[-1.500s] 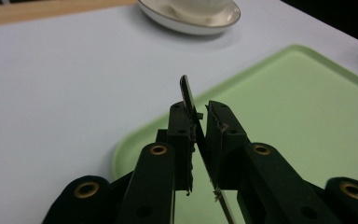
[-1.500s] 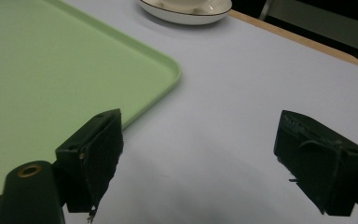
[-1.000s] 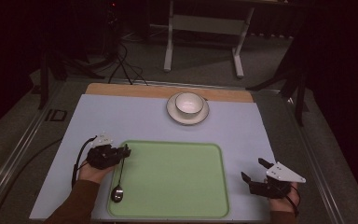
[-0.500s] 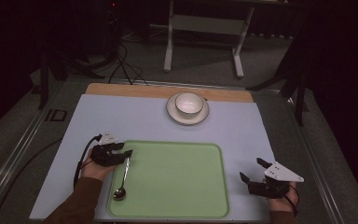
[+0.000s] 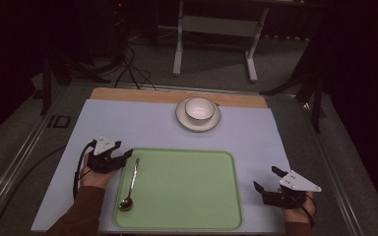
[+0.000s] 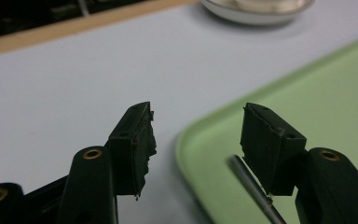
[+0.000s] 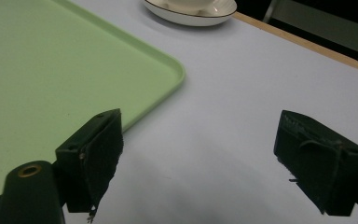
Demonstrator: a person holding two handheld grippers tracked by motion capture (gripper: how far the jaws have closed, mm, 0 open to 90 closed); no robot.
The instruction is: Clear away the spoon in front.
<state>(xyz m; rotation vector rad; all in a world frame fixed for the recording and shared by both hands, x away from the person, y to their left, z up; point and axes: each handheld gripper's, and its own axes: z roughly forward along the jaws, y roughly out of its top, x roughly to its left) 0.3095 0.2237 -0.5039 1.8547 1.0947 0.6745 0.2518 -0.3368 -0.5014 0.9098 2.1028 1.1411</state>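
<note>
A metal spoon (image 5: 130, 183) lies inside the left edge of the green tray (image 5: 187, 216), bowl end toward me. My left gripper (image 5: 123, 150) rests open at the tray's upper left corner, beside the top of the spoon handle. In the left gripper view the jaws of this gripper (image 6: 196, 130) stand apart over the tray rim (image 6: 186, 140), and the spoon handle (image 6: 251, 186) lies just inside the right jaw, not clamped. My right gripper (image 5: 266, 178) is open on the mat, right of the tray. Between the wide-apart jaws of the right gripper (image 7: 200, 140) there is nothing but bare mat.
A white bowl (image 5: 199, 109) sits on a white saucer (image 5: 183, 120) at the back middle of the pale blue mat (image 5: 128, 123). Behind the mat runs a wooden table edge (image 5: 142, 94). The saucer (image 7: 191, 16) is far ahead of the right gripper.
The left gripper has opened and let go of the spoon, which now lies flat in the tray. The right gripper has barely moved.
</note>
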